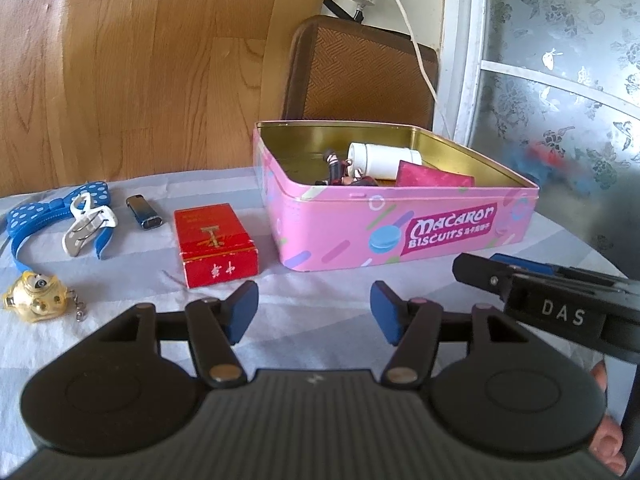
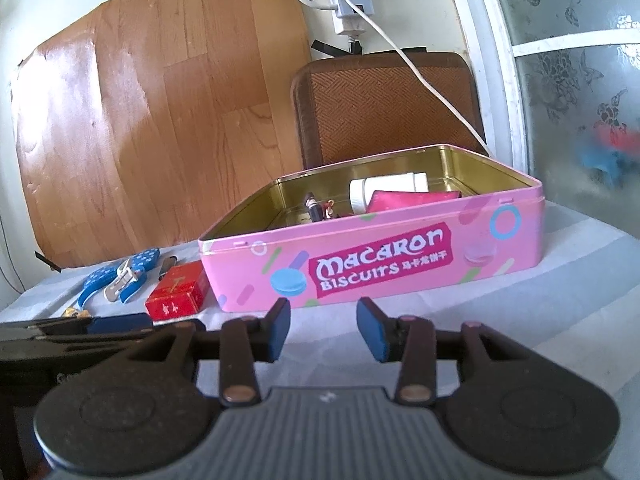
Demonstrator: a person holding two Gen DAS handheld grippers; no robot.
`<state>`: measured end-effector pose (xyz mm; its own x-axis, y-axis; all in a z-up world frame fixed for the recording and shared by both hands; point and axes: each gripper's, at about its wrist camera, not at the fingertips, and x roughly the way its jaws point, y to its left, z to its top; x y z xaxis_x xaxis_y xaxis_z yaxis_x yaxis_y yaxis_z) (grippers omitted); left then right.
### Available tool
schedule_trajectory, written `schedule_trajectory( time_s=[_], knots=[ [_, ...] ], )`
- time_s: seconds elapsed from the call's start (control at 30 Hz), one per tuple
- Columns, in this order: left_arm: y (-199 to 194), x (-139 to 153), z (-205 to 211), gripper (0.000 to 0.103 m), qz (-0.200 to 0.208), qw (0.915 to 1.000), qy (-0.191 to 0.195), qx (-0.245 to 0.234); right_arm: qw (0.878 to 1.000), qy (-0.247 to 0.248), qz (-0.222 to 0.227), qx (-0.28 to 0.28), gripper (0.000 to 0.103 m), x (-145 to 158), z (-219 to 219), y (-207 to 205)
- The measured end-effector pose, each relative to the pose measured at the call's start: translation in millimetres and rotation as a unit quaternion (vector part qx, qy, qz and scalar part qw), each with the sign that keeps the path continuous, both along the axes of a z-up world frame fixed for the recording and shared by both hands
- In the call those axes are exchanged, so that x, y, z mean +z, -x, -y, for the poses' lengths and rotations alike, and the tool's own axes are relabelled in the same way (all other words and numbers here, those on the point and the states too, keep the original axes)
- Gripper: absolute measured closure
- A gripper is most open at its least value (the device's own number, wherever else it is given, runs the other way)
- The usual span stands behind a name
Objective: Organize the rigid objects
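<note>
While both my grippers, left and right, gape empty: pink metal biscuit tin part-filled; red cardboard box, silver lighter still outside.

Red box beside pink tin

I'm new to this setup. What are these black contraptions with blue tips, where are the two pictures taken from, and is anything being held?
They are hand-held grippers, one in each of a person's hands, each carrying a camera that looks along its jaws. One picture is from the left gripper, the other from the right gripper. Both stand open, holding nothing. On the pale tablecloth sit an open pink macaron biscuit tin, already holding a white bottle, and a red card box, a lighter and a gold keychain.
</note>
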<state>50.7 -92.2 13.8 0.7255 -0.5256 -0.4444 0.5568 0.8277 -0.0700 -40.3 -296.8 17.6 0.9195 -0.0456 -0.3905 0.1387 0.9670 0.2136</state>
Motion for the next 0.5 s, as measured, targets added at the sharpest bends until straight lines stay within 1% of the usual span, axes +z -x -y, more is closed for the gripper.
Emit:
schedule_trajectory(
  time_s=[0.5],
  knots=[
    [0.3, -0.5, 1.4, 0.038, 0.001, 1.0, -0.007, 0.006, 1.0, 0.001, 0.004, 0.0, 0.062, 0.4, -1.7, 1.4]
  ],
)
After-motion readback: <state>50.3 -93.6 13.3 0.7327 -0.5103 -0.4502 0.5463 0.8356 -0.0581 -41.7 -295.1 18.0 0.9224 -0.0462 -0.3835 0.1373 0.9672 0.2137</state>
